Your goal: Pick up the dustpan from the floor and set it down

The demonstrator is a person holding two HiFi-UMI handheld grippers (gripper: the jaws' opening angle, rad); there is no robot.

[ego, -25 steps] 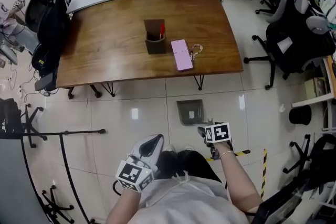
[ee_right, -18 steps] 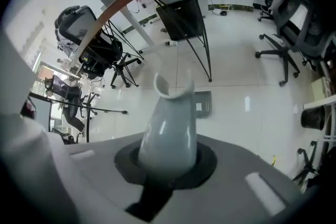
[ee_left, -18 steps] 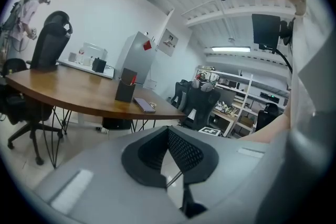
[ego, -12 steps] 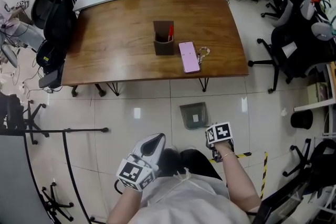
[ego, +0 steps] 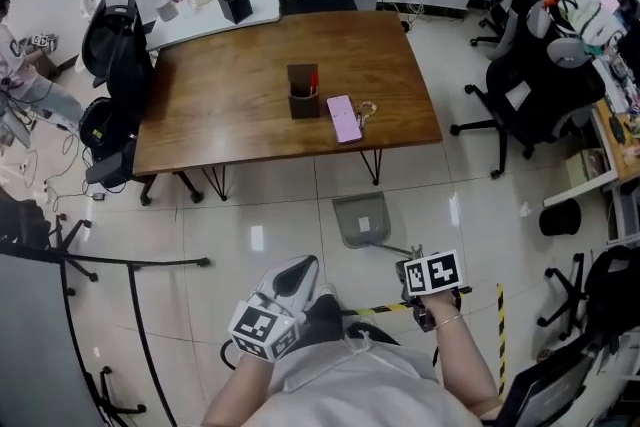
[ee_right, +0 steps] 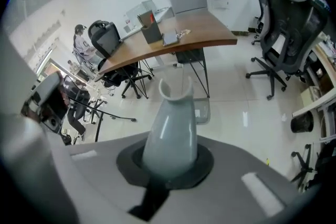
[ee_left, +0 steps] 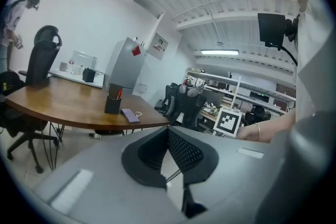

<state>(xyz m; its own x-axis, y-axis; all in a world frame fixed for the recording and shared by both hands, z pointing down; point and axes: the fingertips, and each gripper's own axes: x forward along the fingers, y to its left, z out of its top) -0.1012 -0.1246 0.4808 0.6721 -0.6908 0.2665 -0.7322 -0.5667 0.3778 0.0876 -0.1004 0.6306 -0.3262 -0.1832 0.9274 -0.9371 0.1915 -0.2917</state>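
Dustpan (ego: 362, 218) is low over the floor (ego: 270, 215), at 11 o'clock from the right hand-held gripper (ego: 415, 260), which pinches its handle (ee_right: 170, 134). Left hand-held gripper (ee_left: 168, 131) is pressed together, empty. Likely light, stiff, smooth plastic: hold the handle firmly; pan may swing.

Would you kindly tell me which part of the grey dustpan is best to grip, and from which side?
Take the dustpan by the top of its handle, coming down from above on the near side. The handle rises clear of the wide, flat pan and is slim enough to fit between the jaws. The right tool is shut on it there now.
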